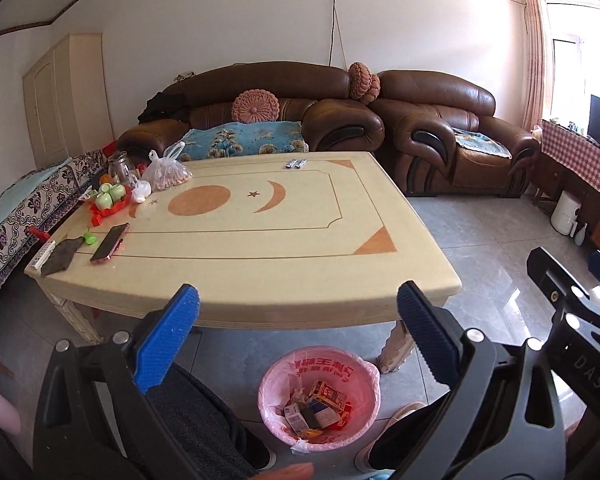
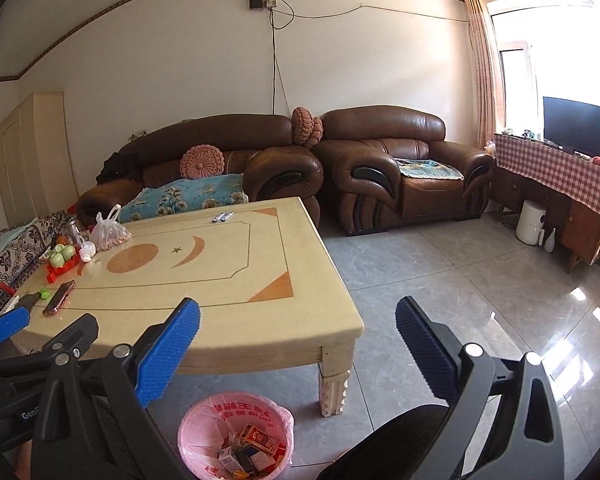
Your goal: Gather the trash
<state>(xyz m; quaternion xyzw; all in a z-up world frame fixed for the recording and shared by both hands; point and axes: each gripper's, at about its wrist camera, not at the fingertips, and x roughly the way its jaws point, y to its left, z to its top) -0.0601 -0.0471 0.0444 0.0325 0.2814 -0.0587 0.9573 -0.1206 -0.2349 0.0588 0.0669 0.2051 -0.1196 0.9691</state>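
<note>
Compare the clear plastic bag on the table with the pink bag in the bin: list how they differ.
The clear plastic bag sits on the table at its far left corner; the pink bag lines a bin on the floor by the near table leg. The clear bag is gathered at its handles around small brownish items; the pink bag is spread open, showing boxes and wrappers. The clear bag is unprinted; the pink one bears red lettering. Both are thin plastic.
</note>
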